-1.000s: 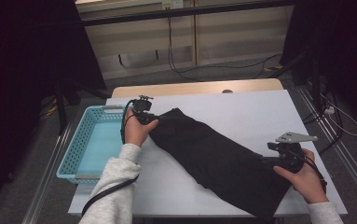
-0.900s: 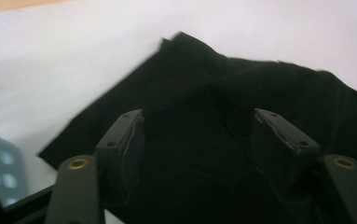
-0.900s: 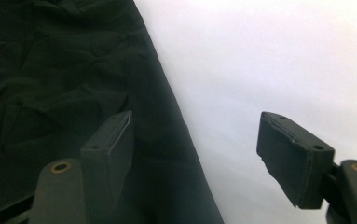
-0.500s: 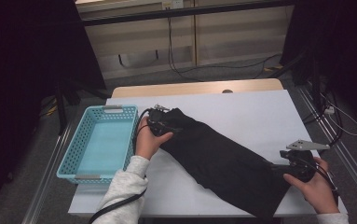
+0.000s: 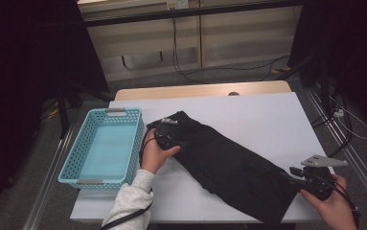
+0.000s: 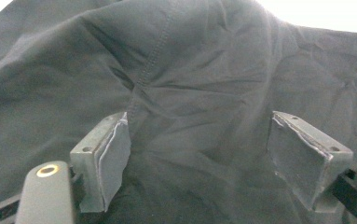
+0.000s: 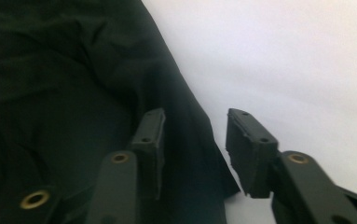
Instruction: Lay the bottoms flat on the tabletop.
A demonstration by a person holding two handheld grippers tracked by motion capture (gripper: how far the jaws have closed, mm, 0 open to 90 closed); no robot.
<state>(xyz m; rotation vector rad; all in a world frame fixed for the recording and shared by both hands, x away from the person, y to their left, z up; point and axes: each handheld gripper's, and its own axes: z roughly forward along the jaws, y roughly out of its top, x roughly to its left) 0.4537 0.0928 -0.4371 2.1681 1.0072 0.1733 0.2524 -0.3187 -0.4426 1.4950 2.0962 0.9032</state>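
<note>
A black garment (image 5: 229, 165) lies spread at a slant across the white table (image 5: 267, 115), from mid-left to the near right corner. My left gripper (image 5: 170, 128) rests on its upper left end. In the left gripper view the left gripper (image 6: 199, 126) is open, its jaws have just been opening, and creased black cloth (image 6: 190, 60) lies between the pads untouched. My right gripper (image 5: 293, 173) sits at the garment's lower right end. In the right gripper view the right gripper (image 7: 195, 116) has just been closing, with the cloth's edge (image 7: 64, 70) between the jaws and a gap still showing.
A light blue plastic basket (image 5: 71, 163) stands on the table's left side, close to my left hand. White tabletop lies bare behind and to the right of the garment. Cables run over the floor beyond the table.
My left hand has moved from the basket's corner rightward and nearer, onto the garment. My right hand has slid toward the near right corner. The garment has hardly shifted.
</note>
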